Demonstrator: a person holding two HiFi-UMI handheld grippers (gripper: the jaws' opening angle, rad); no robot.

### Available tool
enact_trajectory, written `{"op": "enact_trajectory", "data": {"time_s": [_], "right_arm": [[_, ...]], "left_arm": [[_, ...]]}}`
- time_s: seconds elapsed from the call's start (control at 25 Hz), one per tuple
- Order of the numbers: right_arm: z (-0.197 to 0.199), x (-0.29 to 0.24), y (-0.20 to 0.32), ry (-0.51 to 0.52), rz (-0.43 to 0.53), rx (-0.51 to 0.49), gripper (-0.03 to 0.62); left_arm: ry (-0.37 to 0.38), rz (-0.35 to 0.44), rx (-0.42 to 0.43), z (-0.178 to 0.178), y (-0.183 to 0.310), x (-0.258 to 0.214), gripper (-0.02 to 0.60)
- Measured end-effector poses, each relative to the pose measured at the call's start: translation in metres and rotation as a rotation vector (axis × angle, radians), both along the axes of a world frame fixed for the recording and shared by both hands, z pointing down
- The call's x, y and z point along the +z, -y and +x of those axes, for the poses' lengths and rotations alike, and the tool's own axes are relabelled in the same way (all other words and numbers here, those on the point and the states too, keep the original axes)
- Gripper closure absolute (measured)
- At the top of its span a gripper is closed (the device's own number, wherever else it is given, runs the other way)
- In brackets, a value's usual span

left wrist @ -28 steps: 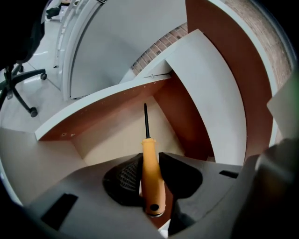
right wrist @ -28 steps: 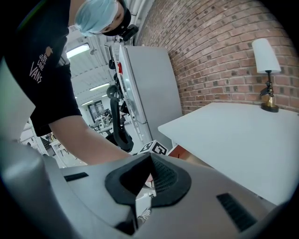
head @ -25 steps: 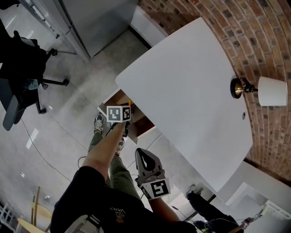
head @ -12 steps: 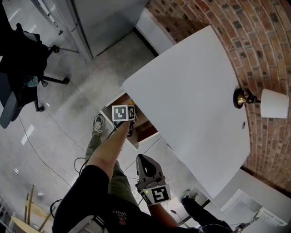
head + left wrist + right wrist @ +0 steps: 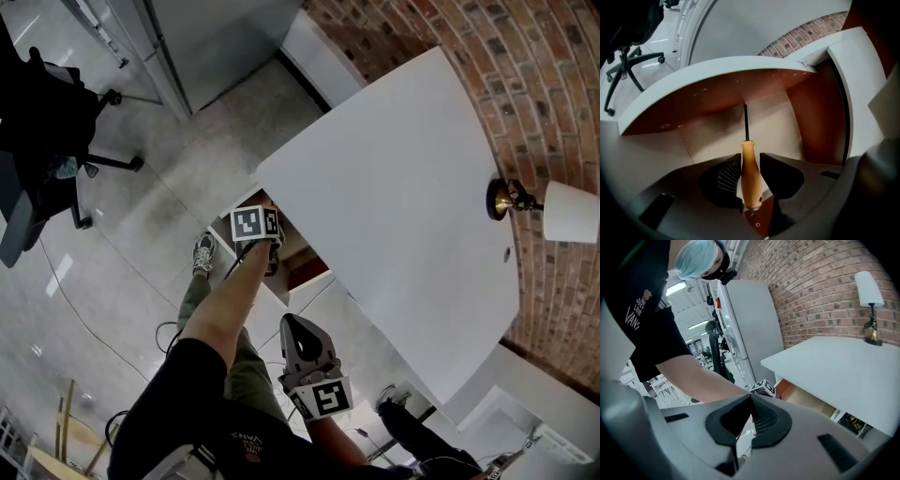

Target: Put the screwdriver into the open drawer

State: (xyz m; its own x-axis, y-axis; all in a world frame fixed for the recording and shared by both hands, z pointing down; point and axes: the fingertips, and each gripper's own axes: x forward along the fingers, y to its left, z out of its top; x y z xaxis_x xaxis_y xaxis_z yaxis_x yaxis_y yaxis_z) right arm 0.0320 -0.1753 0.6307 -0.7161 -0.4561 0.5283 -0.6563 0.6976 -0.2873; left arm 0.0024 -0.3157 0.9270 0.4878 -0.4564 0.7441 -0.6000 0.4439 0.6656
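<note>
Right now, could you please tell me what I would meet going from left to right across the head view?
office chair → left gripper → right gripper → lamp

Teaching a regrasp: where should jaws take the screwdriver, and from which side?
Take the screwdriver by its thick wooden handle, from its butt end, as the left gripper holds it: the handle fills the jaws, and the thin shaft points ahead into the drawer.
</note>
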Motion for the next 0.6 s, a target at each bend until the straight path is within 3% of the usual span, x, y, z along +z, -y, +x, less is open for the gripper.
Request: {"op": "enact_trajectory", "data": {"time_s": [0.28, 0.6], "right_arm": [[0.003, 0.001, 0.000, -0.001, -0.003, 0.006, 0.599], [0.002, -0.002, -0.002, 0.007, 0.002, 0.005, 0.599]], "left_arm": [[-0.023, 0.011, -0.009, 0.001, 0.000, -0.003, 0.465], [0.017, 0.081, 0.051, 0.001, 0.000, -0.013, 0.465]]}}
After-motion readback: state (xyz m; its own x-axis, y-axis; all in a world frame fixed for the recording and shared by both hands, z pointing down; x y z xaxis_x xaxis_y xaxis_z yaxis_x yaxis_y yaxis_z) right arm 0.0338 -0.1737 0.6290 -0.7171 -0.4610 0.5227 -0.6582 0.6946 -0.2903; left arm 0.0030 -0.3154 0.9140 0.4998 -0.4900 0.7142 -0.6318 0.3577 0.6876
